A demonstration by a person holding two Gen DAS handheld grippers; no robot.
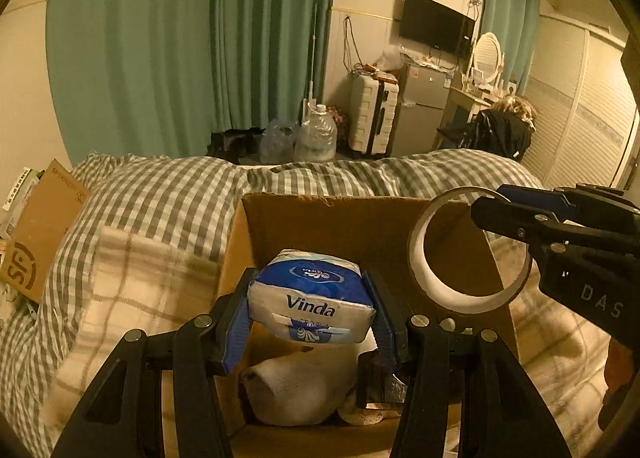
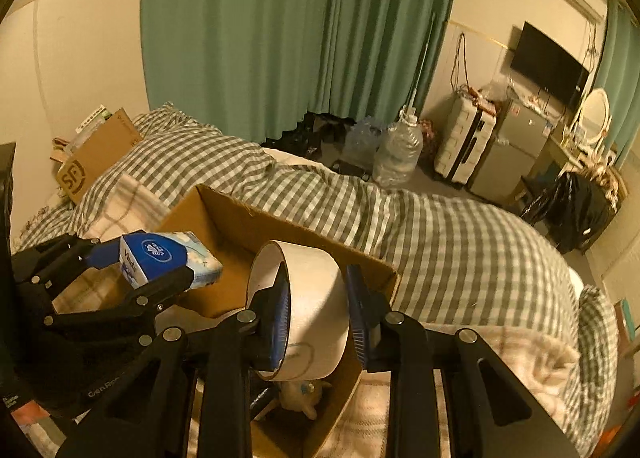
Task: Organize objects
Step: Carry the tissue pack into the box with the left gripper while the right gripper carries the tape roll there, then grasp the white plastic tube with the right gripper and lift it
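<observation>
An open cardboard box [image 1: 344, 220] [image 2: 240, 224] stands on the bed. My left gripper [image 1: 310, 308] is shut on a blue and white Vinda tissue pack [image 1: 312, 296] [image 2: 168, 258] and holds it over the box. My right gripper [image 2: 320, 310] is shut on a roll of tape [image 2: 310, 306] [image 1: 424, 254] by its wall, over the box's right side. It enters the left wrist view [image 1: 520, 214] from the right. Inside the box lie a grey sock [image 1: 296, 386] and a small plush toy [image 2: 304, 394].
The bed has a green checked duvet [image 2: 460, 242] and a pale plaid blanket [image 1: 132, 290]. A second SF cardboard box [image 1: 40, 242] sits at the bed's left edge. Beyond the bed are water jugs [image 1: 316, 134], a suitcase [image 1: 372, 114], a small fridge [image 1: 420, 110] and green curtains.
</observation>
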